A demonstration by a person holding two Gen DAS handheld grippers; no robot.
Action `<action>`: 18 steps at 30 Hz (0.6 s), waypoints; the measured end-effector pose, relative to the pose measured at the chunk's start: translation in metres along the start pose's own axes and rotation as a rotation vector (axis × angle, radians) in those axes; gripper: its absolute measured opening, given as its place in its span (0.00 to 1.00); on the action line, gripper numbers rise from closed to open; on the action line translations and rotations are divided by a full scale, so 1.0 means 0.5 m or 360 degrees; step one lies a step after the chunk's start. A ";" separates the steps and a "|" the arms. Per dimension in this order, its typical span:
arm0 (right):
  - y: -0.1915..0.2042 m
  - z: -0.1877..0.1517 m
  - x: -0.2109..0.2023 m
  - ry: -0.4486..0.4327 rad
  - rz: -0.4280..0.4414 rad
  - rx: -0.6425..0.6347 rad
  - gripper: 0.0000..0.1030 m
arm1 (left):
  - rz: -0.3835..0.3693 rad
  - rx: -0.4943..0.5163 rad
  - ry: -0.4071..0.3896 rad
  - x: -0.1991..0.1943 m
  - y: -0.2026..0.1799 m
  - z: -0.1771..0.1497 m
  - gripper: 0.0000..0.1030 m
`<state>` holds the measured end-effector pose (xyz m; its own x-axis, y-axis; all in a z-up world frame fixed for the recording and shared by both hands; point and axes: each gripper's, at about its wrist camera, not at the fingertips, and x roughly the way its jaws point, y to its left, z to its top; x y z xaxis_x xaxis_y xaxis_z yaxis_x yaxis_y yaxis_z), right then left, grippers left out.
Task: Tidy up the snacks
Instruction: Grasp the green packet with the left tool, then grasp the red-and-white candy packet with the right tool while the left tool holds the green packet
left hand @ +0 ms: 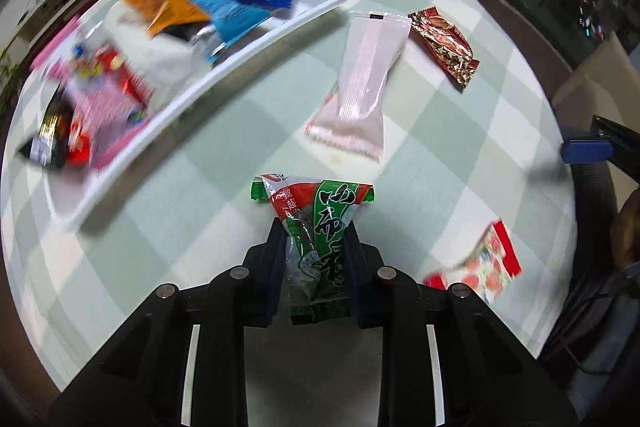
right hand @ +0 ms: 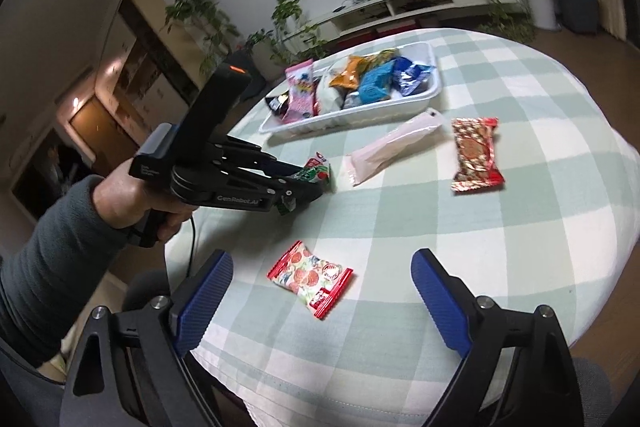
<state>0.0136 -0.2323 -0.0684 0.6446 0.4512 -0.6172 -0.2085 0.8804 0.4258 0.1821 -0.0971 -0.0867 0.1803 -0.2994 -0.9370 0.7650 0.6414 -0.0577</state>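
Left gripper [left hand: 312,239] fingers clenched on green seaweed snack packet [left hand: 316,227], low over checked counter [left hand: 240,187] near white tray [left hand: 256,39] of snacks. Right gripper [right hand: 320,291] fingers spread wide, ungripped, strawberry candy packet [right hand: 310,277] lying on counter between them.

Tray [left hand: 320,7] snacks at its left end smeared by motion blur, labels unreadable; strawberry packet [left hand: 478,265] blurred too; green packet's [left hand: 320,247] lower end hidden between fingers.
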 end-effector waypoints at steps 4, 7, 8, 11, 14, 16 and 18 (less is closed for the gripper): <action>0.033 -0.004 0.027 0.0093 -0.0012 -0.0195 0.88 | -0.0044 -0.0142 -0.0089 -0.037 -0.004 -0.065 0.23; 0.057 -0.009 0.061 0.0225 -0.0077 -0.0404 0.84 | -0.0102 -0.0293 -0.0186 -0.060 0.009 -0.119 0.23; 0.064 -0.010 0.073 0.0268 -0.0094 -0.0470 0.82 | -0.0125 -0.0355 -0.0235 -0.073 0.012 -0.141 0.23; 0.082 -0.010 0.109 0.0381 -0.0151 -0.0651 0.77 | -0.0168 -0.0473 -0.0337 -0.100 0.011 -0.187 0.23; 0.093 -0.002 0.144 0.0468 -0.0166 -0.0791 0.74 | -0.0181 -0.0557 -0.0405 -0.119 0.001 -0.218 0.23; 0.098 0.000 0.164 0.0516 -0.0182 -0.0859 0.72 | -0.0186 -0.0592 -0.0437 -0.130 -0.007 -0.238 0.23; 0.104 0.000 0.182 0.0567 -0.0195 -0.0924 0.69 | -0.0180 -0.0635 -0.0469 -0.138 -0.012 -0.254 0.23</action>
<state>0.0615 -0.1453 -0.1026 0.4286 0.2763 -0.8602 -0.5737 0.8188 -0.0228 0.0868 0.0095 -0.0655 0.3211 -0.5322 -0.7834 0.5045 0.7962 -0.3341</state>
